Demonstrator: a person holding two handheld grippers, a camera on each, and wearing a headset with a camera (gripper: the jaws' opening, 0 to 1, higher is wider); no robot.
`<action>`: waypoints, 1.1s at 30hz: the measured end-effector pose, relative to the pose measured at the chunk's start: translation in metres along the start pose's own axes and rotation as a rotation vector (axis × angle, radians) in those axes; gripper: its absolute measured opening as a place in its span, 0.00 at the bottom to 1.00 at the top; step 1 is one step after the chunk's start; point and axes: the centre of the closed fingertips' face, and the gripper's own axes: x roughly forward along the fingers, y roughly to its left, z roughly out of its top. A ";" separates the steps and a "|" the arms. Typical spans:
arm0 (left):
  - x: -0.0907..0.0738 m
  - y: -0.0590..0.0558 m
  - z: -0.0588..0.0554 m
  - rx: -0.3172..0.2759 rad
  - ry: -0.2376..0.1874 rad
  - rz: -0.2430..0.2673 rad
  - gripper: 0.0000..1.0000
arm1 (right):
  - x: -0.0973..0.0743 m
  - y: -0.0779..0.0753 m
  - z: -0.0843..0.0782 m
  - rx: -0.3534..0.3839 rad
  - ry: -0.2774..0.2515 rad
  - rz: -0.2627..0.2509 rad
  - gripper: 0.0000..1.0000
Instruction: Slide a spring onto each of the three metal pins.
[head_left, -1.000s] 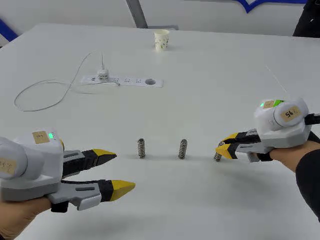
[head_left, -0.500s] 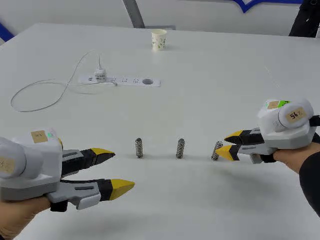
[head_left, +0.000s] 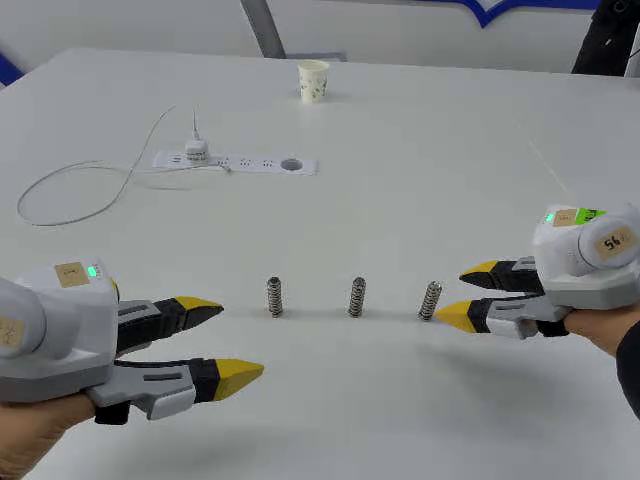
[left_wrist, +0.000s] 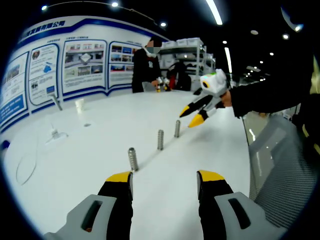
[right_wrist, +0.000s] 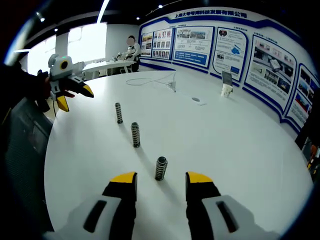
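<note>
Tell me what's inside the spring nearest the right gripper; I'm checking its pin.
The spring stands upright on the table ahead of the open right gripper. Its top looks dark; the coils cover the inside, so no pin can be made out.

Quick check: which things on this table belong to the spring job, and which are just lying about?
Job:
- left spring, middle spring and right spring, upright in a row
- left gripper and right gripper, both open

Lying about:
- paper cup
- power strip
- white cable
</note>
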 end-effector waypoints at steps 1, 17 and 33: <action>0.000 0.000 0.000 0.000 0.001 0.000 0.52 | -0.001 0.000 0.000 -0.003 -0.002 0.000 0.40; -0.002 0.001 -0.003 -0.011 0.002 0.006 0.53 | -0.013 0.009 -0.001 -0.025 -0.040 -0.002 0.48; -0.004 0.000 -0.006 -0.020 0.004 0.012 0.54 | -0.025 0.019 -0.007 -0.023 -0.074 -0.010 0.52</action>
